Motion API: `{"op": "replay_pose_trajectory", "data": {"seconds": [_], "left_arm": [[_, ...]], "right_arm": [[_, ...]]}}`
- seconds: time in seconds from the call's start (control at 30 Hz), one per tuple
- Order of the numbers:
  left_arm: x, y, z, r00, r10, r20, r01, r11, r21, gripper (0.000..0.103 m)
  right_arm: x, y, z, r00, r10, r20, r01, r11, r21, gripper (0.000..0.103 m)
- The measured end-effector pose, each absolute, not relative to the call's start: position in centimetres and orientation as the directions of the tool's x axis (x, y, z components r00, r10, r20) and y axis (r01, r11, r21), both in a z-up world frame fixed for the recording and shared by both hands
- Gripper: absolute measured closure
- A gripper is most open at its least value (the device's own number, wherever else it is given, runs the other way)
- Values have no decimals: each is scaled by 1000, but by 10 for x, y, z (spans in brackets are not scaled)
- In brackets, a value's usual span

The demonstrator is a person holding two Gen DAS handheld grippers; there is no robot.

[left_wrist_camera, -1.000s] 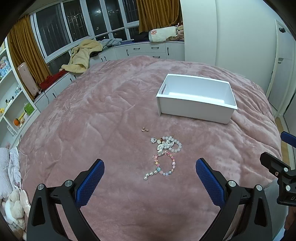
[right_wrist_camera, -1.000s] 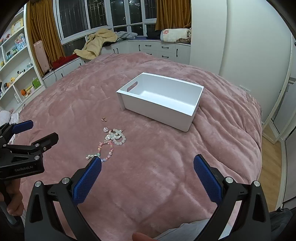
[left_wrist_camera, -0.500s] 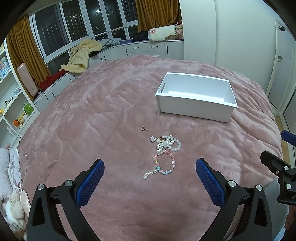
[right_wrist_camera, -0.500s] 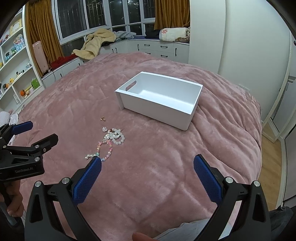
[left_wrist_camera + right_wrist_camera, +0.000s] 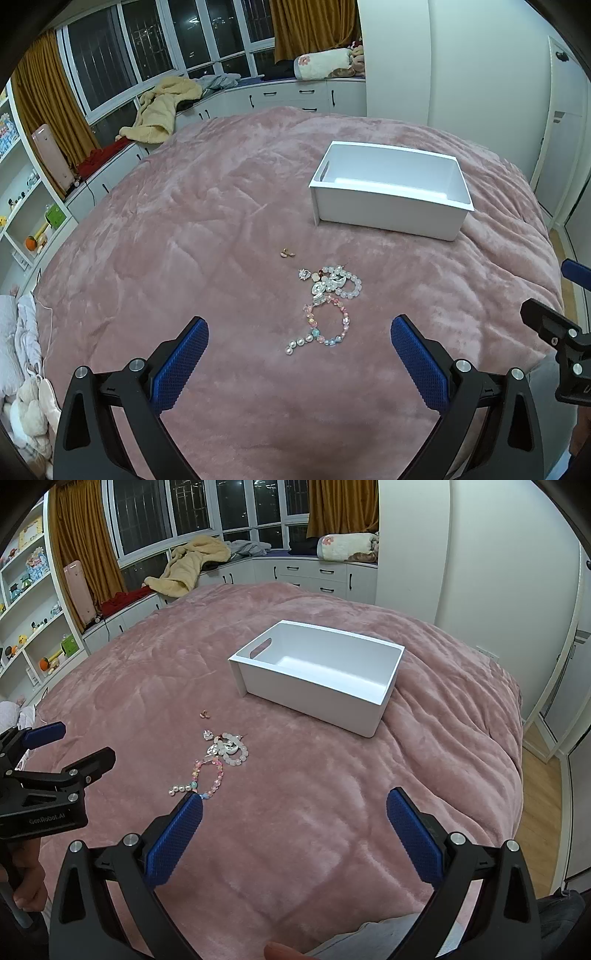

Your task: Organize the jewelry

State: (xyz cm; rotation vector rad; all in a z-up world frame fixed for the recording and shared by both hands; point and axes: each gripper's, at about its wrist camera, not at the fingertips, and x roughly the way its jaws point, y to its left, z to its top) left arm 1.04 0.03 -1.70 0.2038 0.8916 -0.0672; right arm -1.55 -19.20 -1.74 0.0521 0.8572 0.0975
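Observation:
A small heap of jewelry lies on the pink bed blanket (image 5: 184, 229): a pastel bead bracelet (image 5: 327, 325), a short pearl strand (image 5: 297, 343), a white bead bracelet with silver charms (image 5: 334, 282) and a small earring (image 5: 286, 253). The heap also shows in the right wrist view (image 5: 218, 760). An empty white box (image 5: 388, 199) (image 5: 317, 679) stands beyond it. My left gripper (image 5: 299, 350) is open and empty, hovering just short of the jewelry. My right gripper (image 5: 293, 827) is open and empty, to the right of the heap.
White cabinets with clothes and pillows (image 5: 166, 107) run under the windows at the back. Shelves with toys (image 5: 33, 635) stand at the left. A white wardrobe (image 5: 413, 546) and wooden floor (image 5: 543, 775) are at the right. Plush toys (image 5: 26, 417) lie at the bed's left edge.
Both grippers have drifted very slightly; the box and jewelry have shifted a little in view. Nothing was taken hold of.

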Motion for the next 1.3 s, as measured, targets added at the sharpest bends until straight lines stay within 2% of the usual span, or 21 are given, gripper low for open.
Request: {"op": "replay_pose_trajectory", "data": {"seconds": [0.7, 0.83, 1.13, 1.3], "left_arm": [[14, 6, -22, 619, 20, -785, 148, 979, 142, 3], [26, 7, -37, 612, 20, -791, 156, 977, 145, 3], [54, 11, -77, 591, -47, -805, 175, 982, 71, 3], [73, 3, -121, 552, -64, -832, 194, 980, 53, 3]], "right_arm": [[-9, -195, -25, 632, 111, -767, -75, 994, 83, 5], [6, -192, -31, 616, 113, -780, -93, 993, 70, 5], [63, -178, -51, 560, 148, -815, -206, 978, 36, 5], [108, -156, -65, 532, 180, -828, -292, 956, 20, 5]]}}
